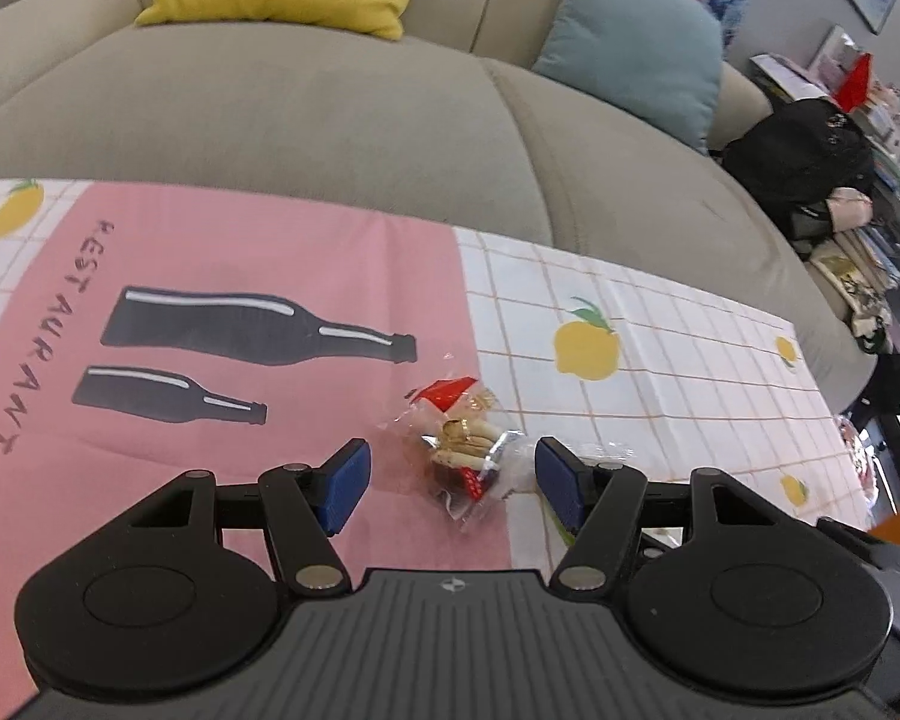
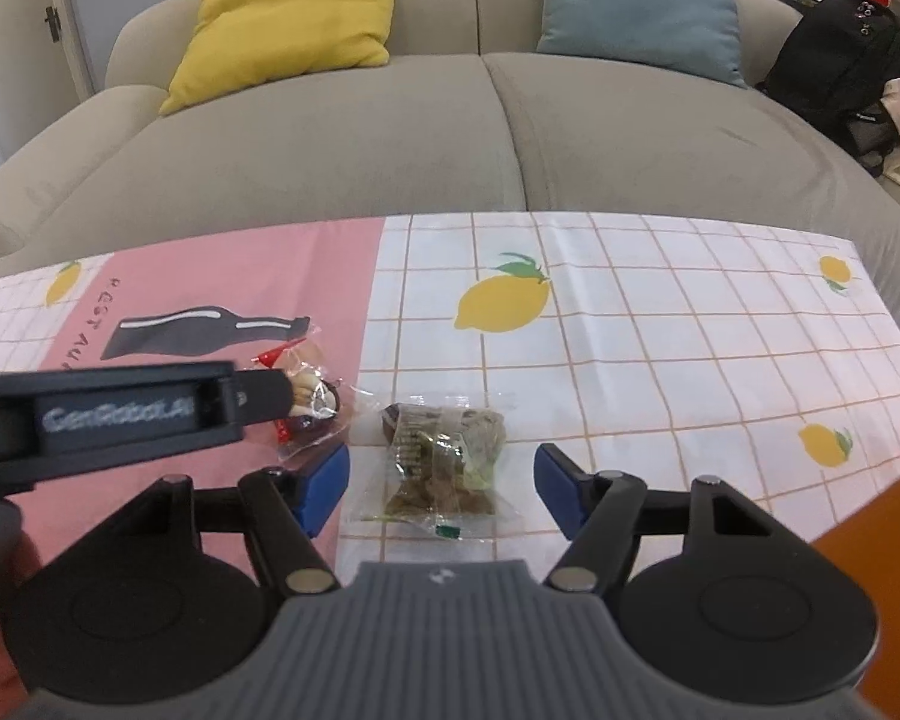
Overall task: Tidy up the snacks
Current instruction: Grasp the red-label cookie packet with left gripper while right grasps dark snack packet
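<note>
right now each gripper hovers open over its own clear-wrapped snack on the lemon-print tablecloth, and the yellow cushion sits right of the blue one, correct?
Not quite. The square yellow cushion sits left of the soft blue cushion, as the right wrist view shows. The rest holds: the left gripper and the right gripper are each open over a clear-wrapped snack.

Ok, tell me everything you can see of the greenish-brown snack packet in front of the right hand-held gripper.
The greenish-brown snack packet is a clear, crinkly plastic wrapper with crimped ends, holding a lumpy brown-green filling; a small green mark sits near its closer edge. It lies flat on the tablecloth, on the white checked part just right of the pink panel. It sits between the open jaws of the right hand-held gripper, whose blue pads do not touch it.
</note>
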Available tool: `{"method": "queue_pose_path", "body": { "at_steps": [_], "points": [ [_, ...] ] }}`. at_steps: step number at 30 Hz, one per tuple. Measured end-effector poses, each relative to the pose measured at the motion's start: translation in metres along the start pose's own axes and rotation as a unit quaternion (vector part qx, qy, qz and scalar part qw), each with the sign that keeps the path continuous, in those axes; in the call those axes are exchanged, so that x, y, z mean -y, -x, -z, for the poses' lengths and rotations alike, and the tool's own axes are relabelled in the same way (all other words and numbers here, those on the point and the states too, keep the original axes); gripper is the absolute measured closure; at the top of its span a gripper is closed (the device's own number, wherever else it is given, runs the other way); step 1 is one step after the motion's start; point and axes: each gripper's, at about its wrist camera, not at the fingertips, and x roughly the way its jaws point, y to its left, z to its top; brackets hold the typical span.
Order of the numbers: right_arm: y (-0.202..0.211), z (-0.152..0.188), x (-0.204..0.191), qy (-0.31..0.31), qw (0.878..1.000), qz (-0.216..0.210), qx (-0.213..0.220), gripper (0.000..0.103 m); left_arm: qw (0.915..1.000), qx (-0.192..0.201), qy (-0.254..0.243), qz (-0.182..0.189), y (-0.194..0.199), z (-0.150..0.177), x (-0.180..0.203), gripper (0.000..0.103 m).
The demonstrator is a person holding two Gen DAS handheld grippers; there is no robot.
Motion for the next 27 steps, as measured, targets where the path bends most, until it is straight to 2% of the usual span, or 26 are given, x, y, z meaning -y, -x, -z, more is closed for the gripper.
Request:
{"method": "queue_pose_path", "body": {
  "at_steps": [5, 9, 11, 13, 15, 19, 22, 27],
  "points": [
    [-0.010, -0.001, -0.003, 0.001, 1.000, -0.002, -0.007, 0.036, 0.9998, -0.009, 0.018, -0.004, -0.016, -0.001, -0.001, 0.029],
    [-0.016, 0.000, -0.003, 0.003, 1.000, -0.001, -0.020, 0.050, 0.9996, -0.018, 0.018, -0.016, -0.024, -0.004, 0.001, 0.030],
    [-0.016, 0.000, -0.002, -0.001, 1.000, 0.004, -0.022, 0.052, 0.9992, -0.027, 0.022, -0.021, -0.029, -0.004, 0.001, 0.035],
    [-0.015, 0.001, 0.000, -0.008, 1.000, 0.002, -0.025, 0.054, 0.9992, -0.030, 0.026, -0.010, -0.029, -0.003, -0.001, 0.048],
    [-0.013, 0.003, 0.001, -0.011, 1.000, 0.003, -0.029, 0.056, 0.9992, -0.034, 0.022, -0.008, -0.028, -0.001, -0.001, 0.056],
    [-0.005, 0.010, -0.001, -0.011, 0.999, 0.005, -0.037, 0.058, 0.9992, -0.036, 0.009, -0.017, -0.020, 0.005, 0.001, 0.065],
    [0.005, 0.019, -0.002, -0.014, 0.999, 0.010, -0.041, 0.060, 0.9986, -0.046, 0.019, -0.019, -0.010, 0.010, -0.002, 0.068],
    [0.027, 0.044, -0.003, -0.010, 0.999, 0.002, -0.049, 0.062, 0.9973, -0.062, -0.007, -0.039, 0.012, 0.029, 0.003, 0.070]
  ]
}}
